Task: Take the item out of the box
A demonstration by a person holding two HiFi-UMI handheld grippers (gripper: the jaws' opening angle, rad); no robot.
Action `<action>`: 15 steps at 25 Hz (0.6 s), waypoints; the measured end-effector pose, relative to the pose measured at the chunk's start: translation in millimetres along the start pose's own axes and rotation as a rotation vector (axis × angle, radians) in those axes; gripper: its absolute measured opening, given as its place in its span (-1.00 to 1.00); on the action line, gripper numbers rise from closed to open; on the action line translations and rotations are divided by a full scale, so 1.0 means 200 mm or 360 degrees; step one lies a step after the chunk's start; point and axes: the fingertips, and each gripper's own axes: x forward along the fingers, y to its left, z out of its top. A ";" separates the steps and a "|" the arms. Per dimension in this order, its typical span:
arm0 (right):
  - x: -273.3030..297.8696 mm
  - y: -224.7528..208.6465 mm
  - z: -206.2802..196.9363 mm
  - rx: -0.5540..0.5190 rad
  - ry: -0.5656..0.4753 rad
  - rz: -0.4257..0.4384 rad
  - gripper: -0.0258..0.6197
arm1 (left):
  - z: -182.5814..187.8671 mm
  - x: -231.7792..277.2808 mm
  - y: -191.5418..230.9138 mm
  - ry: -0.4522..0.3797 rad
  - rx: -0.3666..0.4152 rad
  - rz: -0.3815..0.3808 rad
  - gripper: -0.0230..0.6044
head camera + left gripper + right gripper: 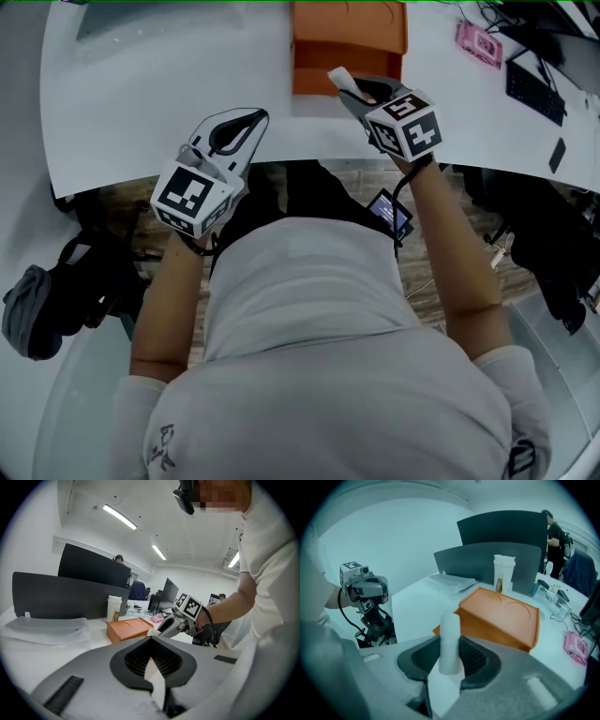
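An orange box [349, 42] stands on the white table [169, 94] ahead of me; its lid, with two round embossings [501, 613], lies at a slant. My right gripper [354, 89] hangs above the table's near edge, just in front of the box, shut on a short white cylinder [450, 630] that sticks up between its pads. The cylinder's end [337, 75] points toward the box. My left gripper [253, 120] is over the near edge further left, its tips [151, 638] meeting with nothing between them. It looks across at the right gripper [161, 627] and the box [129, 629].
A white cup [504, 573] stands behind the box, before dark partition panels [497, 550]. A clear plastic sheet [47, 629] lies far left. At the right are a pink item [478, 44] and a keyboard [536, 91]. A dark chair [56, 300] stands at floor level left.
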 end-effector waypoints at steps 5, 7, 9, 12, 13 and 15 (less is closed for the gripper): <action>-0.13 0.16 0.05 0.0019 -0.0125 -0.0064 -0.52 | 0.03 -0.15 -0.06 -0.0019 0.0084 -0.0049 -0.93; -0.20 0.23 0.08 0.0023 -0.0194 -0.0100 -0.52 | 0.05 -0.22 -0.09 -0.0023 0.0129 -0.0071 -0.93; -0.27 0.30 0.10 0.0016 -0.0262 -0.0136 -0.52 | 0.08 -0.30 -0.12 -0.0037 0.0166 -0.0078 -0.93; -0.38 0.39 0.12 0.0009 -0.0341 -0.0192 -0.52 | 0.11 -0.41 -0.15 -0.0078 0.0197 -0.0077 -0.93; -0.41 0.42 0.13 0.0008 -0.0361 -0.0209 -0.52 | 0.12 -0.44 -0.17 -0.0091 0.0207 -0.0078 -0.93; -0.46 0.48 0.13 0.0007 -0.0395 -0.0238 -0.52 | 0.12 -0.51 -0.20 -0.0114 0.0225 -0.0086 -0.93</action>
